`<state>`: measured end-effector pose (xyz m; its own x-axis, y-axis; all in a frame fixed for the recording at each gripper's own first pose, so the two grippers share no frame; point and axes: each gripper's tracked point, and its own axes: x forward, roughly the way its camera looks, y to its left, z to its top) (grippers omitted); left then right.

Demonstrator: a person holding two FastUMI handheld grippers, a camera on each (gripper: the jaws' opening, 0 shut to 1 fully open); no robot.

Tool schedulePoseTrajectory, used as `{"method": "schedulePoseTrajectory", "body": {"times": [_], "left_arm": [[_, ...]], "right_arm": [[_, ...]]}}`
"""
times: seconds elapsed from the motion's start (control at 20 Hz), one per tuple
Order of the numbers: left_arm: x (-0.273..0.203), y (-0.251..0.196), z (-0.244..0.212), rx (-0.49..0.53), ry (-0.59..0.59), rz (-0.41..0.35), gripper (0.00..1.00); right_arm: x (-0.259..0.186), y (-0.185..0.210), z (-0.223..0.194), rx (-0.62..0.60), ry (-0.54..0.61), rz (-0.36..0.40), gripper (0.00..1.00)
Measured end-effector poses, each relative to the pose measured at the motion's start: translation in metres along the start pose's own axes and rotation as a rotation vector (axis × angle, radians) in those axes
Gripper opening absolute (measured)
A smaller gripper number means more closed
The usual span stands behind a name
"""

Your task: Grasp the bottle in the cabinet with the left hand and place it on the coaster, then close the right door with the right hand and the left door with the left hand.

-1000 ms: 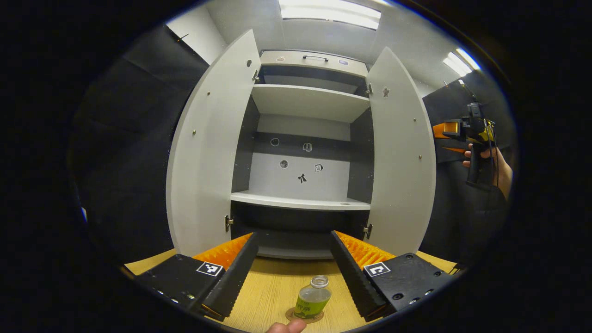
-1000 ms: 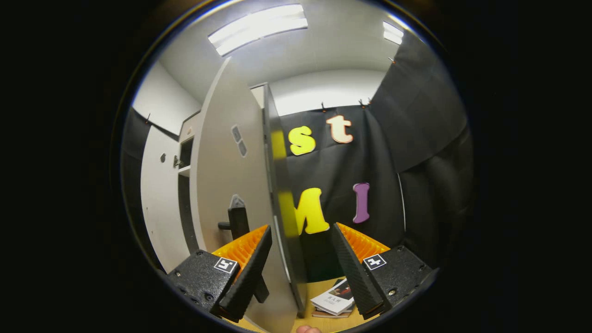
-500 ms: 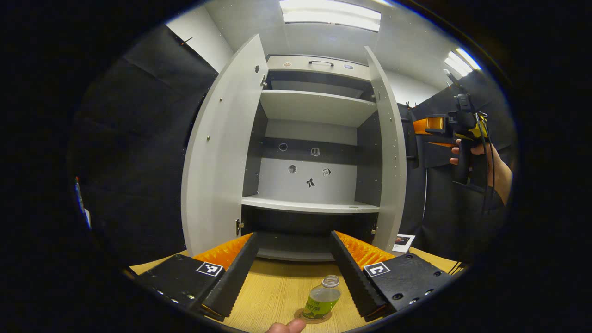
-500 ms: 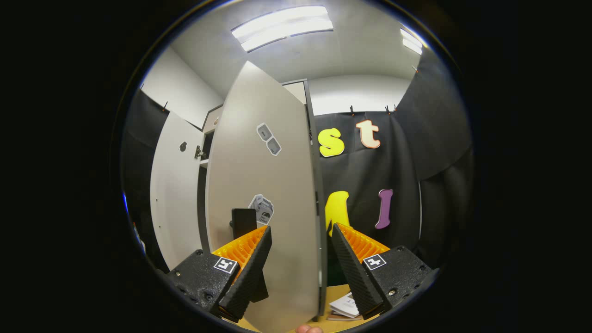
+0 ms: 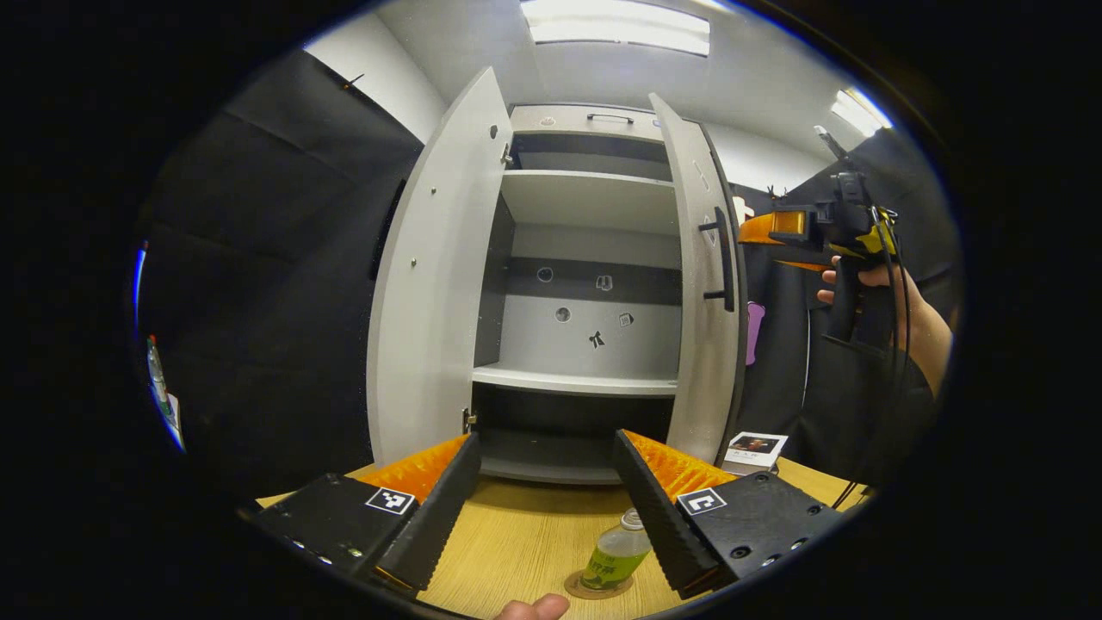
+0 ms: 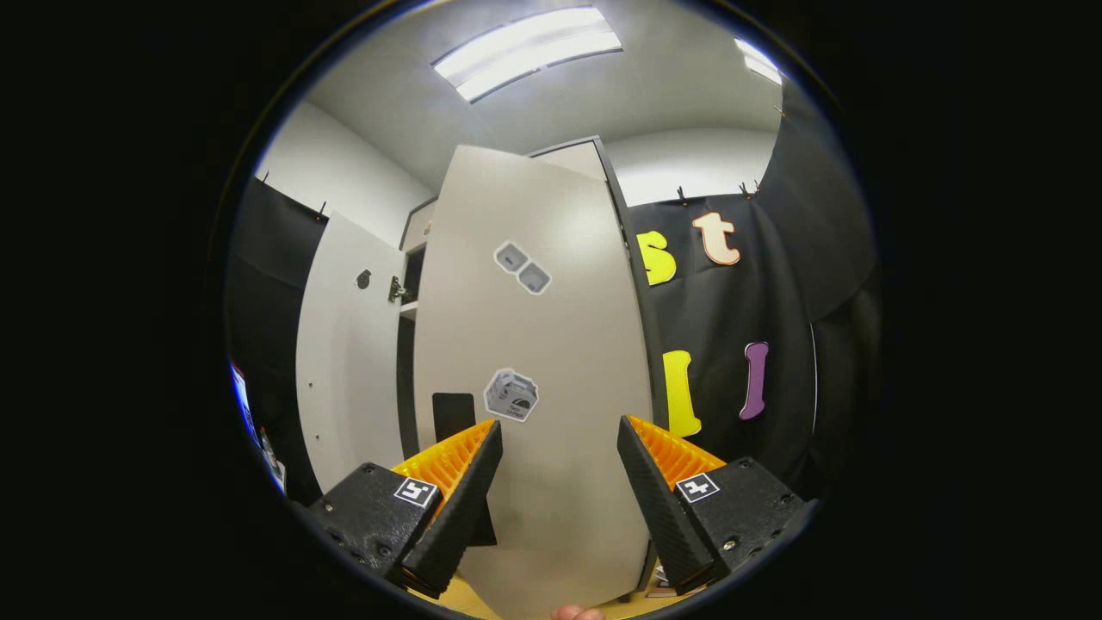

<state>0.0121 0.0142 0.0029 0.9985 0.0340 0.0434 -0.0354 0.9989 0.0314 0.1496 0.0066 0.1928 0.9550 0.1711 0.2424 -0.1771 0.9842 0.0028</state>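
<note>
**Right door swung partway shut; bottle parked on coaster**

The left claw (image 5: 542,482) is held low over the wooden desk (image 5: 516,542), fingers spread wide and gripping nothing, pointed at the open cabinet (image 5: 585,284). A fingertip (image 5: 534,608) is seen at the bottom edge of the left gripper view. The bottle (image 5: 616,560) is stood upright on the round coaster (image 5: 578,588), just beside the inner face of the claw's right-hand finger, not clamped.

The right claw (image 6: 551,482) is held up w/ fingers apart, nothing between them, facing the outer face of the right door (image 6: 551,362) at close range; whether the door is touched cannot be told. In the left gripper view this claw (image 5: 779,234) is seen farther off, raised at handle height in a hand (image 5: 861,284), level w/ the door's black handle (image 5: 725,258).

Vs. 1.0 s ago: the right door has been swung well inward, so its outer face and handle are now shown in the left gripper view instead of its inner face. In the right gripper view the door was seen edge-on; its broad front w/ stickers (image 6: 522,267) is now presented. The left door (image 5: 439,275) is left wide open. The bottle has stayed on the coaster. A booklet (image 5: 753,448) on the desk by the door's foot has been uncovered.
</note>
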Motion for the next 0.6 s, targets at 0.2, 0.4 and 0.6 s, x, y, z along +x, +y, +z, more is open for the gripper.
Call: {"method": "schedulePoseTrajectory", "body": {"times": [0.2, 0.4, 0.6], "left_arm": [[-0.004, 0.000, 0.000, 0.008, -0.005, -0.001, 0.95], [-0.003, -0.006, 0.000, 0.008, 0.001, -0.018, 0.99], [-0.001, -0.016, -0.007, 0.004, 0.029, -0.044, 0.95]], "right_arm": [[-0.020, -0.008, -0.002, -0.050, 0.011, -0.022, 0.83], [-0.050, -0.008, -0.002, -0.140, -0.009, -0.063, 0.83], [-0.084, 0.007, -0.018, -0.185, -0.016, -0.094, 0.83]]}}
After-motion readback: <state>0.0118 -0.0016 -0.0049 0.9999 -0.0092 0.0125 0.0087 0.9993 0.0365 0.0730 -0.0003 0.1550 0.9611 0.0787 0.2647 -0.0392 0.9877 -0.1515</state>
